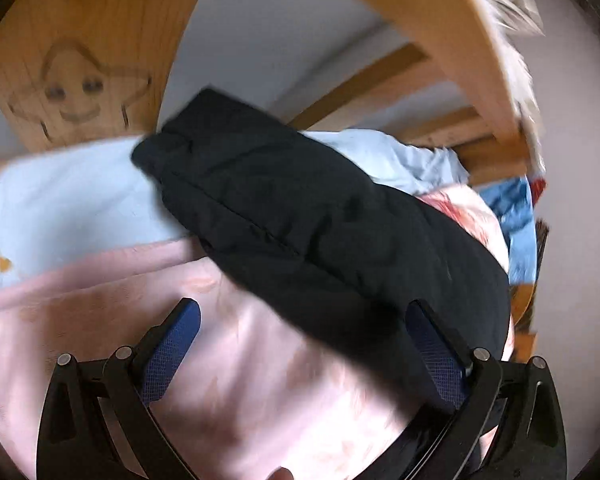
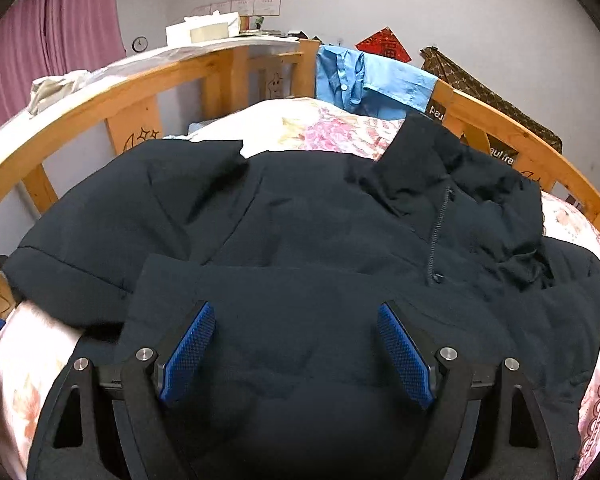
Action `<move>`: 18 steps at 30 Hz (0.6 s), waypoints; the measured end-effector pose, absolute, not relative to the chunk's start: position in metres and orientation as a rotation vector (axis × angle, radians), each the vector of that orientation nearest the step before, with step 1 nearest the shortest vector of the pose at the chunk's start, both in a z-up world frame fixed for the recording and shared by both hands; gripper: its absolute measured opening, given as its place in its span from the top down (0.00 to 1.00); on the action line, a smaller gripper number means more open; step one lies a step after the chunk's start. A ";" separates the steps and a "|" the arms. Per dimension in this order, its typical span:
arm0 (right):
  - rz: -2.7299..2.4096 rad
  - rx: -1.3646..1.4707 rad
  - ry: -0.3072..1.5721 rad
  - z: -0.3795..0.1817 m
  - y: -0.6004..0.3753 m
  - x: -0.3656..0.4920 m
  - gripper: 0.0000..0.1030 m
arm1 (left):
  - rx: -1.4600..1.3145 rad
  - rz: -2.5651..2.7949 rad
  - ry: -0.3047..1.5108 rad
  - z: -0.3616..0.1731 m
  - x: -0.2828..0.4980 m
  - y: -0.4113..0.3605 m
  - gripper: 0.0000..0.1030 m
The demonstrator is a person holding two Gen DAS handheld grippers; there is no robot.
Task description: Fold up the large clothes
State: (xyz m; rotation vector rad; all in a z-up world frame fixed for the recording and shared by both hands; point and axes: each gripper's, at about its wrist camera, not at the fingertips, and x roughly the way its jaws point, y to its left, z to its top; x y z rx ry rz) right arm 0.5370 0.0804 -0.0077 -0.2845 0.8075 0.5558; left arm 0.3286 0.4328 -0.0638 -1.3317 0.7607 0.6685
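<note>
The bulky navy padded jacket [image 2: 300, 220] lies spread on the bed just ahead of the right gripper [image 2: 296, 350], jaws apart and empty; the left gripper [image 1: 300, 344], likewise apart, should take the sleeve edge squarely.

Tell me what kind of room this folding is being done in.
Most likely a bedroom, perhaps a child's: the dark jacket lies spread on a bed with a floral quilt, fenced by a wooden bed rail carved with smiling stars, and pink curtains hang behind.

jacket [image 2: 300, 220] on quilt [image 2: 320, 128] | shirt [image 2: 364, 80] over rail [image 2: 500, 128] behind
</note>
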 end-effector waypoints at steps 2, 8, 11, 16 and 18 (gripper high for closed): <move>0.546 -0.278 0.834 -0.015 0.083 0.538 0.20 | -1.398 0.675 0.744 -0.076 0.327 0.443 0.04; 0.530 -0.287 0.850 -0.027 0.087 0.545 0.20 | -1.528 0.673 0.703 -0.094 0.317 0.464 0.51; 0.498 -0.297 0.818 -0.025 0.088 0.546 0.20 | -1.464 0.659 0.687 -0.088 0.317 0.466 0.88; 0.485 -0.290 0.836 -0.035 0.086 0.550 0.19 | -1.269 0.664 0.636 -0.049 0.311 0.449 0.96; 0.491 -0.318 0.860 -0.047 0.090 0.554 0.15 | -1.192 0.654 0.615 -0.032 0.318 0.436 0.96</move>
